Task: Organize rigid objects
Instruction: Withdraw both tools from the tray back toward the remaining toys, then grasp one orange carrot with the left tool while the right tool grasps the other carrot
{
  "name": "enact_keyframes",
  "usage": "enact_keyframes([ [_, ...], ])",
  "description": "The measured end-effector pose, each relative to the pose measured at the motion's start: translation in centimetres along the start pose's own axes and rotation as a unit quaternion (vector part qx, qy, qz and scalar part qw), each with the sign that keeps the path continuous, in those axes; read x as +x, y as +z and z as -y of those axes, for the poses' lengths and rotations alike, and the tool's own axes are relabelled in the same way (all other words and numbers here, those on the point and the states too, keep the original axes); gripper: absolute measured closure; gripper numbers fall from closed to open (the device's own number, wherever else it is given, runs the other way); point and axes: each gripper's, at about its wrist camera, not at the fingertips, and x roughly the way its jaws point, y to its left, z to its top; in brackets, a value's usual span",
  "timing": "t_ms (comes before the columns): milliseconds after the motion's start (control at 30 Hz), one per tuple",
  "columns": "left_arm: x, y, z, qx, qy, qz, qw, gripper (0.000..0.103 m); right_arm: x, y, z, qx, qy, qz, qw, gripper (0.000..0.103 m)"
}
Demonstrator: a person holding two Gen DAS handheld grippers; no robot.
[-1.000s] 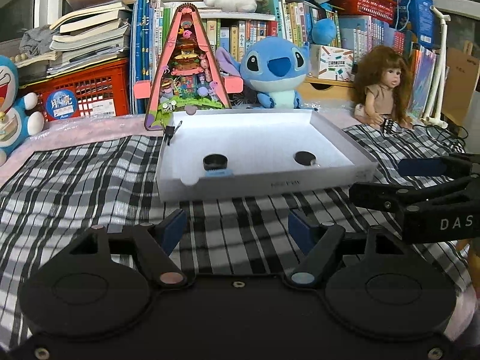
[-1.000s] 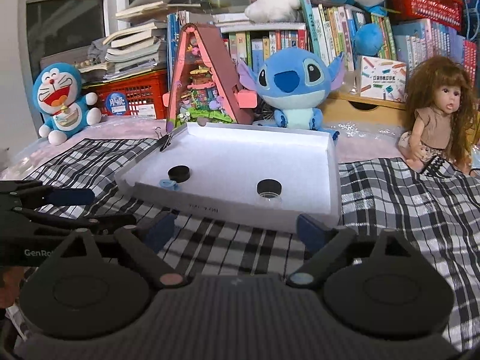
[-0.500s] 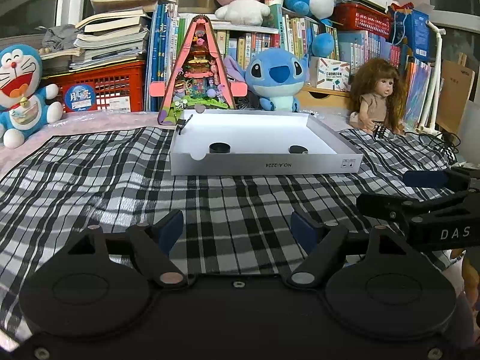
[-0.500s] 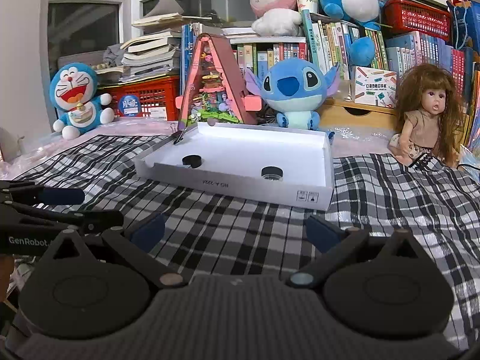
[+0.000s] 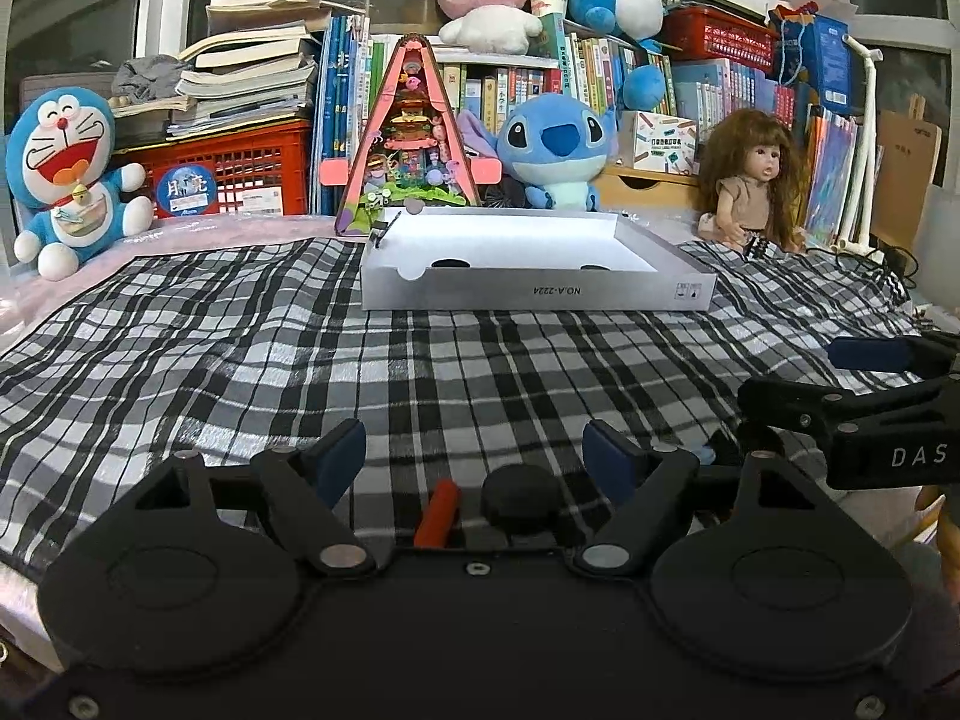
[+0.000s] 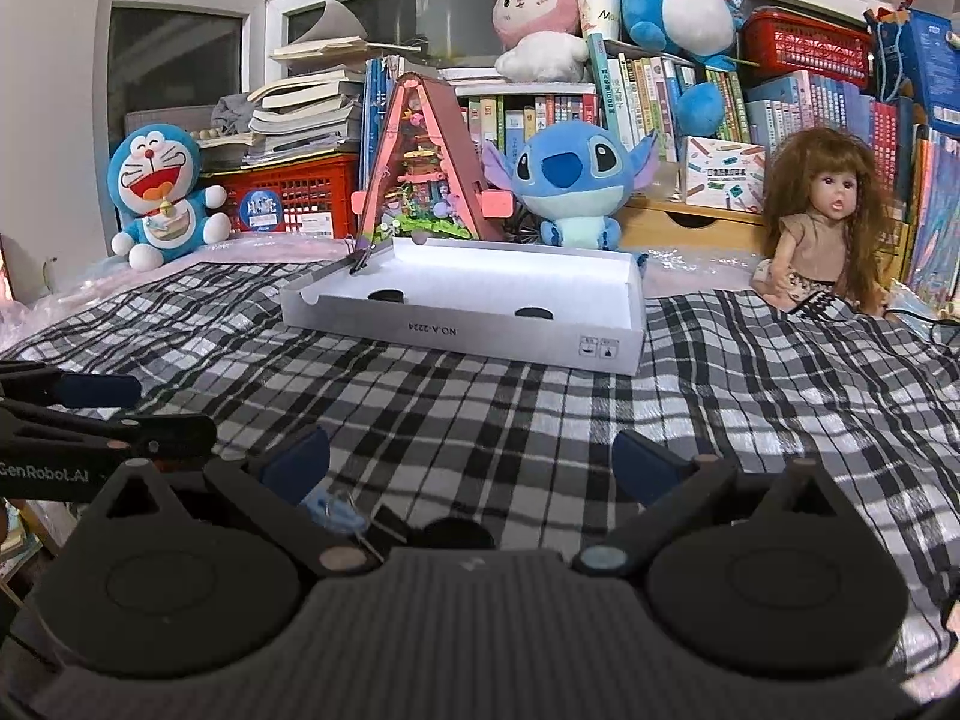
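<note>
Checked cloth (image 5: 240,360) over the surface, white tray (image 5: 534,297) at upper centre, red stick (image 5: 437,513) and black cap (image 5: 521,501) at bottom centre.

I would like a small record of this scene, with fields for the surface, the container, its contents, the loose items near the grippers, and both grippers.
surface: black-and-white checked cloth
container: shallow white cardboard box, open top, resting on the cloth
contents: two round black caps, apart from each other, on the box floor
loose items: red cylindrical stick and round black cap lying on the cloth close to the left gripper
left gripper: open, holding nothing
right gripper: open, holding nothing
</note>
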Motion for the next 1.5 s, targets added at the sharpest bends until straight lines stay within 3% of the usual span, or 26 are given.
enact_keyframes([
  [367,-1.8,-2.0,0.1,0.024,0.016,-0.001,0.9996,0.025,-1.0,-2.2,-0.1,0.009,-0.012,-0.012,1.000,0.000],
  [533,-2.1,-2.8,-0.4,0.026,0.020,-0.013,0.9994,0.030,-1.4,-3.0,-0.3,0.018,-0.012,-0.018,1.000,0.000],
  [800,-1.7,-3.2,-2.4,0.012,0.055,-0.029,0.9980,0.037,-1.7,-3.7,-0.7,0.030,-0.017,-0.026,0.999,0.000],
  [1000,-1.3,-3.3,-3.8,0.006,0.085,-0.029,0.9959,0.036,-2.9,-3.8,-1.4,0.074,-0.011,-0.001,0.997,0.001],
  [1267,-0.5,-2.6,-4.6,-0.009,0.114,-0.028,0.9930,0.036,-2.6,-4.0,-2.9,0.115,0.001,-0.003,0.993,0.013],
  [1367,0.3,-2.4,-4.8,-0.010,0.146,-0.029,0.9888,0.036,-2.3,-4.3,-3.7,0.125,-0.003,-0.004,0.992,0.017],
  [1500,0.6,-2.0,-5.4,-0.032,0.149,-0.026,0.9880,0.036,-2.0,-4.6,-4.6,0.130,-0.006,-0.005,0.991,0.021],
])
